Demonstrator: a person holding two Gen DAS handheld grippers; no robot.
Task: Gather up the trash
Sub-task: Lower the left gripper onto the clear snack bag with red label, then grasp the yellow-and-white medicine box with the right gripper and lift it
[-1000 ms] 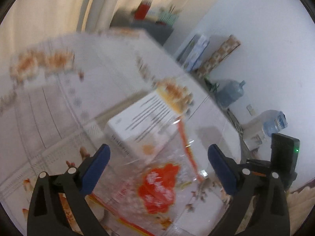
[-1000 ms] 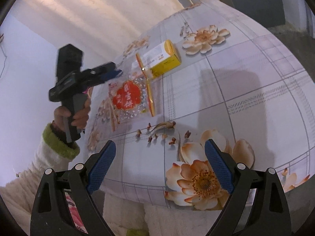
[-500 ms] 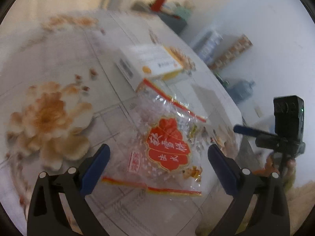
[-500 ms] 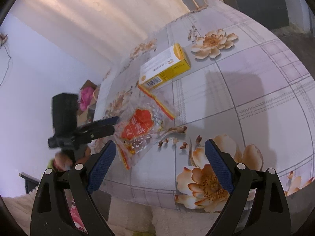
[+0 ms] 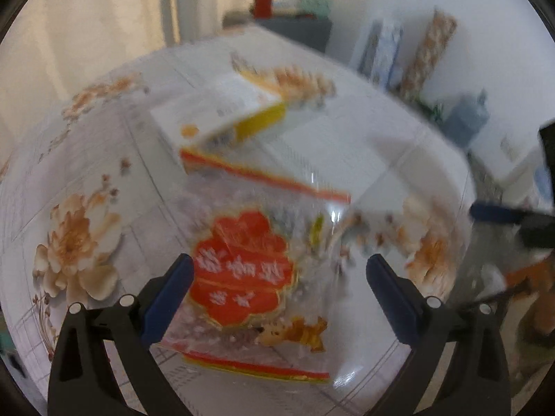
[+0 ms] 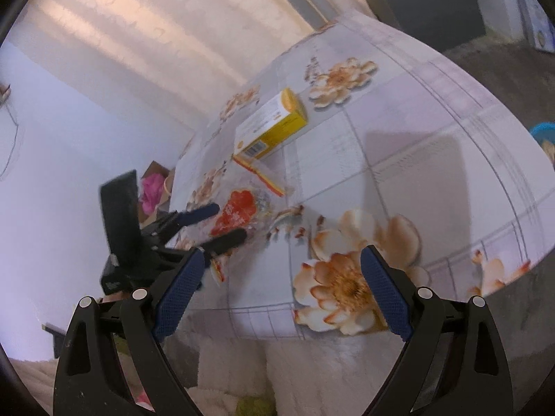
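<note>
A clear plastic snack bag (image 5: 253, 263) with a red flower label lies on the flowered tablecloth (image 5: 86, 159). It also shows in the right wrist view (image 6: 242, 208). A white and yellow carton (image 5: 222, 118) lies just beyond the bag, and shows in the right wrist view (image 6: 270, 130). My left gripper (image 5: 277, 284) is open, its jaws on either side of the bag's near end. In the right wrist view the left gripper (image 6: 222, 222) reaches over the table's left edge. My right gripper (image 6: 277, 291) is open and empty, off the table's near edge.
A grey cabinet (image 6: 430, 10) stands beyond the table. Water jugs (image 5: 468, 118) and boxes (image 5: 381, 52) stand along the white wall. A box with pink stuff (image 6: 152, 190) sits on the floor to the left. A pale curtain (image 6: 173, 34) hangs behind.
My left gripper has moved in low over the snack bag, which now lies between its jaws. My right gripper has drifted a little; the table looks closer.
</note>
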